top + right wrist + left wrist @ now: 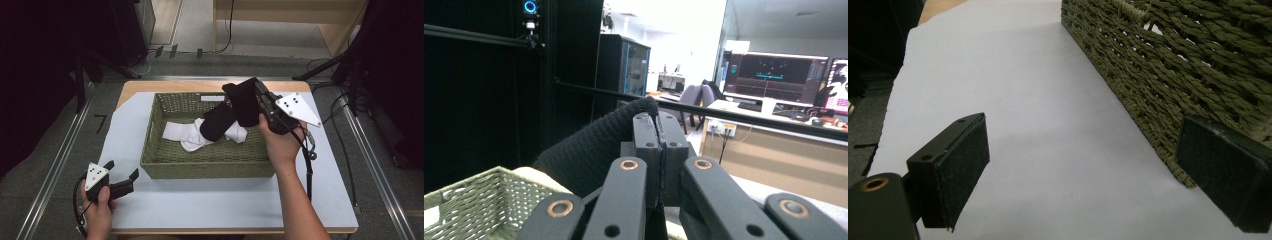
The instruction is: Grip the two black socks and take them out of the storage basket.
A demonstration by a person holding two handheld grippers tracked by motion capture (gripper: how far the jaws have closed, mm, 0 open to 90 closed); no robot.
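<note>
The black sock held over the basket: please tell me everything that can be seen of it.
The black knitted sock is long, dark and ribbed. The right gripper, jaws shut, pinches its upper part above the green woven basket. It hangs bent, and its lower end rests on the white socks inside the basket.
</note>
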